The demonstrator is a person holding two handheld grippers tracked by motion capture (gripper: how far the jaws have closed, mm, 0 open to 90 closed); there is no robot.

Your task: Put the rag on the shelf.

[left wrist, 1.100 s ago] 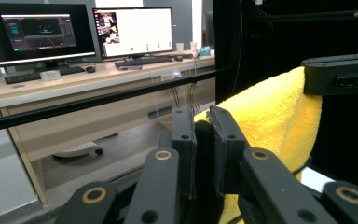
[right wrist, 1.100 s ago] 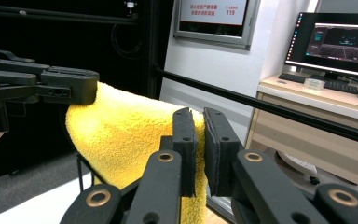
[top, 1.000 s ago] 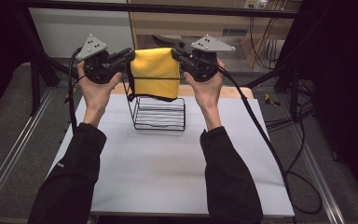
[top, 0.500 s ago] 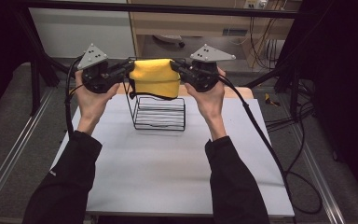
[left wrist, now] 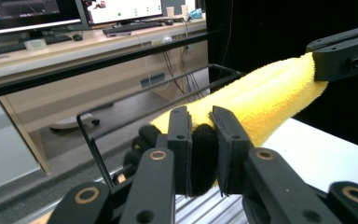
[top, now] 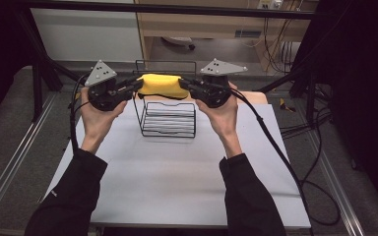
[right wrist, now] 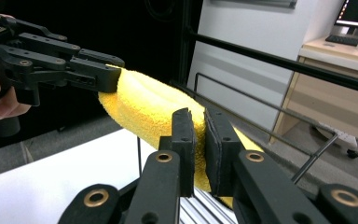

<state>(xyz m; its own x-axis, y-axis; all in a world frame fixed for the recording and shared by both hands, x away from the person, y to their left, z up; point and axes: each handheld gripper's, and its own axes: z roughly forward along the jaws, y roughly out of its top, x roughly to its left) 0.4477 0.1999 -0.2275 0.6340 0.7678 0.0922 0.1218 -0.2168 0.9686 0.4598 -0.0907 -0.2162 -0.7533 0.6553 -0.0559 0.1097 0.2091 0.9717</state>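
While both grippers' jaws clamp its ends, the yellow towel stretches left-right above the wire rack

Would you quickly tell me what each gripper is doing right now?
Left gripper: shut on one end of the yellow towel.
Right gripper: shut on the towel's other end.

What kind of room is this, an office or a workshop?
Probably a lab or recording workspace inside an office. A white table stands within a black metal frame, cables trail over the floor, and a desk with monitors and a keyboard stands behind.
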